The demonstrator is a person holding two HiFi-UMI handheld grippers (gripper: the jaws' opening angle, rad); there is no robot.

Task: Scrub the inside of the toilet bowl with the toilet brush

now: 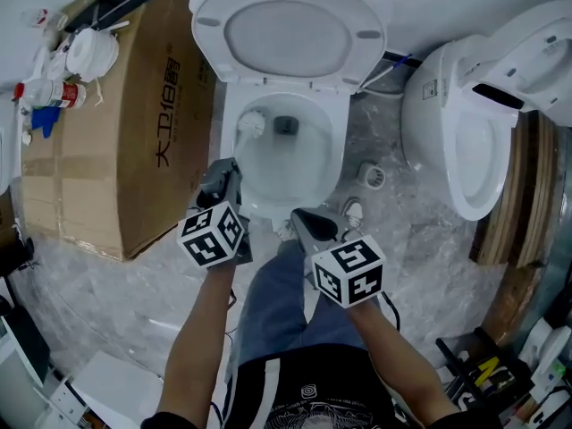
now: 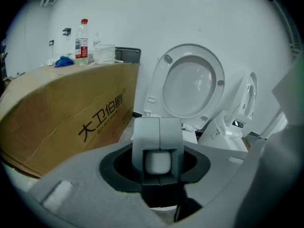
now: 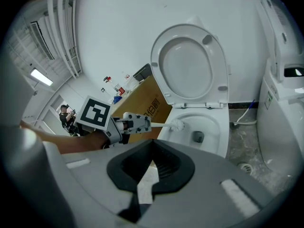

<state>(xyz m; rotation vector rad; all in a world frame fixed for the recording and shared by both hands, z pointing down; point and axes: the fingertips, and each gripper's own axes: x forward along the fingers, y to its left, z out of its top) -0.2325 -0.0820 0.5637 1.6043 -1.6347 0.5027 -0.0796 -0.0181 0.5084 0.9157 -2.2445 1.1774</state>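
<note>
Left gripper [image 1: 231,177] clamped on our toilet brush [image 1: 251,123], right gripper [image 1: 304,216] closed empty, we risk hard strokes twisting it loose in the toilet bowl [image 1: 337,155].

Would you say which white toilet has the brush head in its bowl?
The white toilet beside the brown cardboard box holds the brush head; the right-hand toilet doesn't.

A cardboard box [image 1: 116,141] bears a plastic bottle [image 1: 55,94], upright, and a blue cloth [image 1: 43,121] beside it. Well right of the box stands a second toilet [image 1: 474,141], a floor drain [image 1: 372,175] between them.
</note>
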